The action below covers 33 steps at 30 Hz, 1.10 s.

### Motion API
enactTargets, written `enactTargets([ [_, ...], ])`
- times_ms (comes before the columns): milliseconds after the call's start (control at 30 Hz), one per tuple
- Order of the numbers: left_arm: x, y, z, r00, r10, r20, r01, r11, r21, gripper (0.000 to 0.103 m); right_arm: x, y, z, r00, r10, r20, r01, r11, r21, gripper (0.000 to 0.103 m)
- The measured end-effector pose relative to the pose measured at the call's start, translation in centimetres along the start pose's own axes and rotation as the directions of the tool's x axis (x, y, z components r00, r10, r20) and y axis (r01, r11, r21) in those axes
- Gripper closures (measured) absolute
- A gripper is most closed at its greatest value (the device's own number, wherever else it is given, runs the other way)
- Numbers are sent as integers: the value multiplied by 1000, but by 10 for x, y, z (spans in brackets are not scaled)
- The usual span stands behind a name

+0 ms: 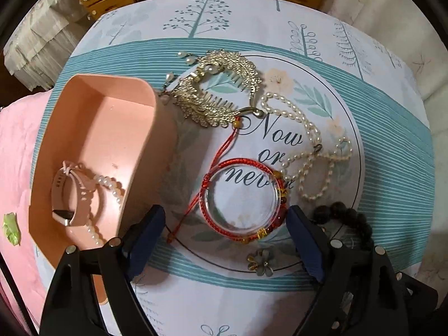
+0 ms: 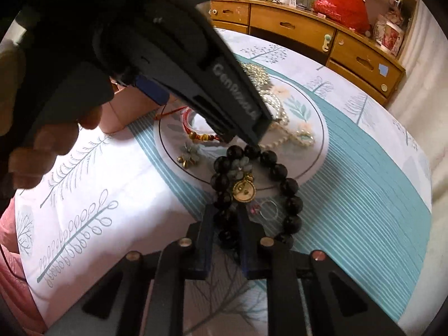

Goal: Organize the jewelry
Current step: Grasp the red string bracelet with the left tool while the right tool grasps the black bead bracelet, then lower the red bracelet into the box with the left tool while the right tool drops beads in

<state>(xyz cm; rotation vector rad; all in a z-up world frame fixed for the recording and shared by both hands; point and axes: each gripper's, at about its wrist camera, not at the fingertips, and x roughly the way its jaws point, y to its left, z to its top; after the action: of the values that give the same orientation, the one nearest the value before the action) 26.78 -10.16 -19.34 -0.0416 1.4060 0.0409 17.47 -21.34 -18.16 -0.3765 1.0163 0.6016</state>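
Observation:
My left gripper (image 1: 225, 212) points down and is open, its blue pads either side of a red cord bracelet (image 1: 243, 201) wound around a clear bangle, without touching it. A pink box (image 1: 92, 151) at the left holds a pink watch (image 1: 72, 196) and a pearl strand (image 1: 112, 187). On the cloth lie a gold hair comb (image 1: 221, 89), a pearl necklace (image 1: 308, 151) and a flower earring (image 1: 260, 260). My right gripper (image 2: 225, 210) is shut on the near side of a black bead bracelet (image 2: 291, 187) that carries a gold charm (image 2: 244, 191).
A printed cloth (image 2: 84, 196) with teal stripes covers the table. A thin ring (image 2: 268, 210) lies inside the bead loop. Wooden drawers (image 2: 308, 28) stand behind, with a red bag (image 2: 338, 2) on top. A person's hand (image 2: 53, 145) grips the left tool above the pink box (image 2: 120, 117).

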Motion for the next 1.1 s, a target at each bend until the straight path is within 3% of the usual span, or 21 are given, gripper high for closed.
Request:
enactTargets([
  [200,3,-6,4,999,0,40,-2,999,43,21,-9,-7,-11,999,45,-21,-42,991,125,88],
  [267,2,-4,7,998,-39,38,37,998,51,37,-12,-14,-14,997,67,-23,-62,982,179,88],
  [333,1,-6,8,998,-38,39,36,997,65,40,-15,-21,-20,995,96,-19,-88,964,249,88],
  [400,-1,-8,8,998,-50,25,48,996,71,40,-18,-28,-24,993,119,2,-114,943,313,88],
  [500,-5,-5,11,989,-145,-13,146,988,54,40,-24,-40,-25,988,144,49,-151,899,411,88],
  [633,-25,-8,17,988,-155,19,152,983,104,40,-42,-49,-19,970,167,176,-235,827,511,88],
  [800,-63,-6,19,980,-194,34,186,969,164,40,-68,-48,-5,952,106,288,-260,776,575,88],
  [967,-95,11,29,976,-204,71,186,961,207,40,-87,-42,12,937,26,347,-246,756,607,88],
  [1100,-121,40,32,963,-233,133,201,956,214,40,-105,-32,35,911,-13,412,-268,742,615,88],
])
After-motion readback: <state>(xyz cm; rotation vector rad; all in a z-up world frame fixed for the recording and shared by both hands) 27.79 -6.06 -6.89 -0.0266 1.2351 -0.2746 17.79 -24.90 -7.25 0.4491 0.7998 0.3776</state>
